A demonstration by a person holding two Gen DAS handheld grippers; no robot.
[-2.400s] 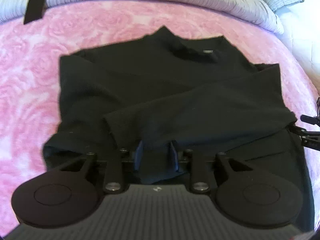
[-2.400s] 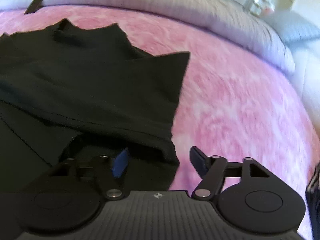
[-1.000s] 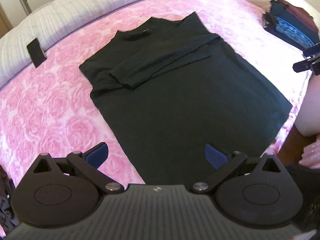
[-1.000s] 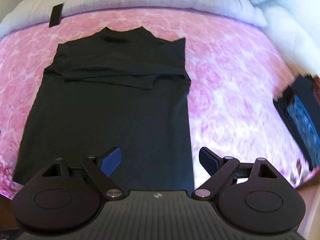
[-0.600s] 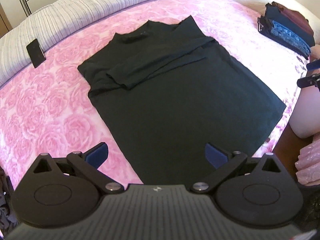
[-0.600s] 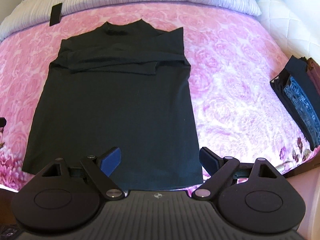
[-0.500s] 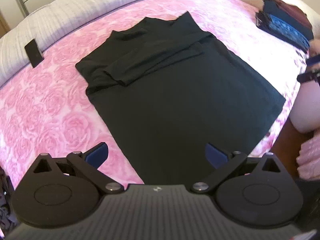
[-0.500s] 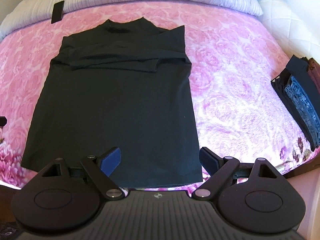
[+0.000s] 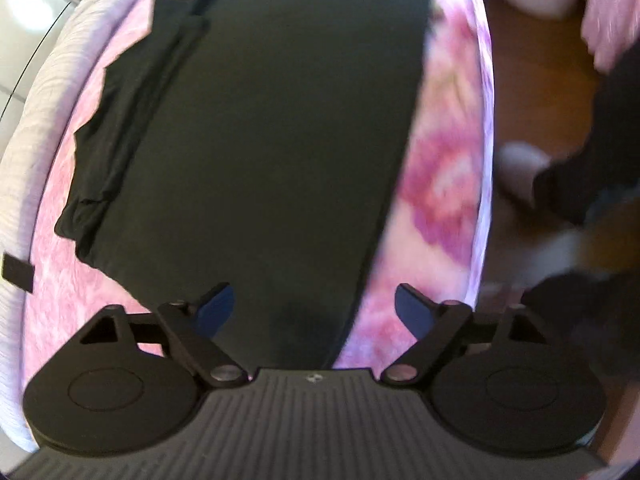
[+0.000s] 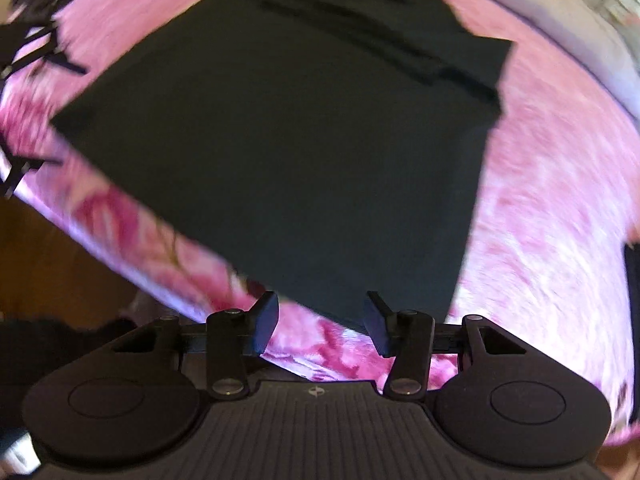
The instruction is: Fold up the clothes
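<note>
A black shirt (image 9: 260, 140) lies flat on the pink rose bedspread (image 9: 440, 184), with its sleeves folded across the chest at the far end. In the left wrist view my left gripper (image 9: 314, 308) hangs low over one bottom corner. Its jaws are closing, with the hem edge between the blue fingertips (image 9: 216, 306) but not pinched. My right gripper (image 10: 320, 320) is low over the shirt's (image 10: 300, 140) other bottom corner. Its jaws are closing too. The hem lies between the fingers (image 10: 266, 320), and the pads are off it. Both views are motion-blurred.
The bed's near edge drops to a wooden floor (image 9: 540, 80) (image 10: 60, 260). A striped white duvet (image 9: 36, 120) and a small black flat object (image 9: 16, 272) lie at the far end. A dark pile (image 10: 632, 320) sits at the right edge.
Both grippers have dropped toward the shirt's bottom hem and rolled, so the shirt now looks turned and much closer. Both pairs of jaws have narrowed from wide open.
</note>
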